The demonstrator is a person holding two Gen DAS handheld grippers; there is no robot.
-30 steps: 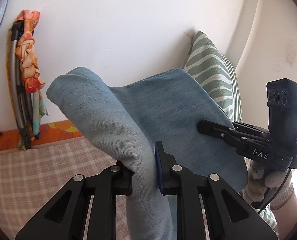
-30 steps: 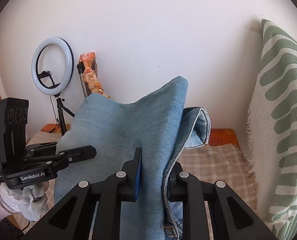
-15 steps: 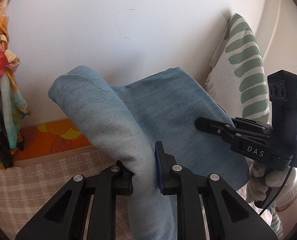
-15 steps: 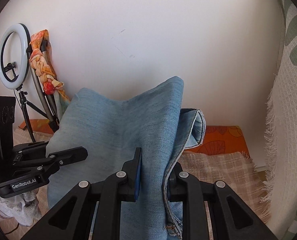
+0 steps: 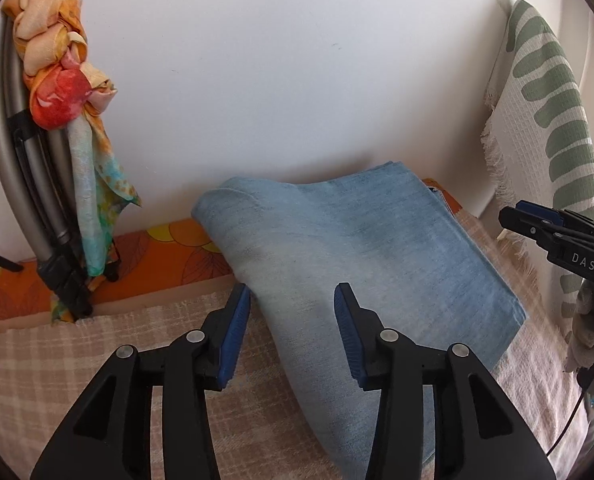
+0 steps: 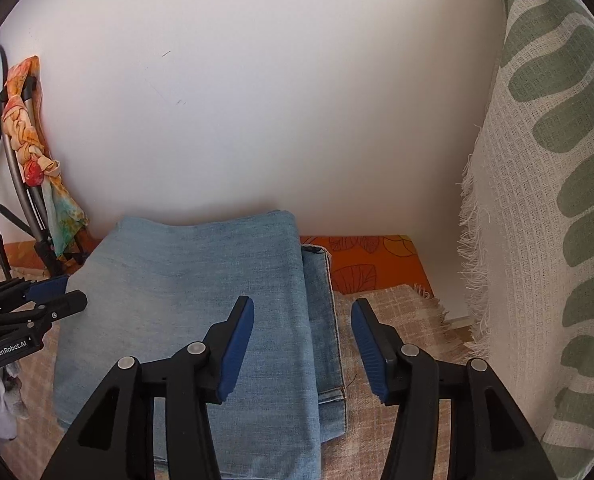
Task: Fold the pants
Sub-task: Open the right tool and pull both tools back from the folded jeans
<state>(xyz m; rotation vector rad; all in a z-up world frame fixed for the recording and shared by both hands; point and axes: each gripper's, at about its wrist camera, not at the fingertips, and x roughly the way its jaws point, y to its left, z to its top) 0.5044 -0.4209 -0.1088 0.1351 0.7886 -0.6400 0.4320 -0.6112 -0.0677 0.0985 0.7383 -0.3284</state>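
Denim, pale blue and softly faded, now lies as a folded stack: the pants [image 6: 201,320] rest flat on the checked beige cloth [image 5: 97,360] against the white wall [image 6: 277,100], where a second ago both claws held them aloft. The left claw [image 5: 293,332] and right claw [image 6: 303,340] have let go, blue pads spread apart just above the fabric. By my reading, this fold is laid. A hemmed layer peeks out at the right edge. Beyond hang a fringed green-leafed throw [image 6: 557,200] and a knotted orange scarf [image 5: 57,92].
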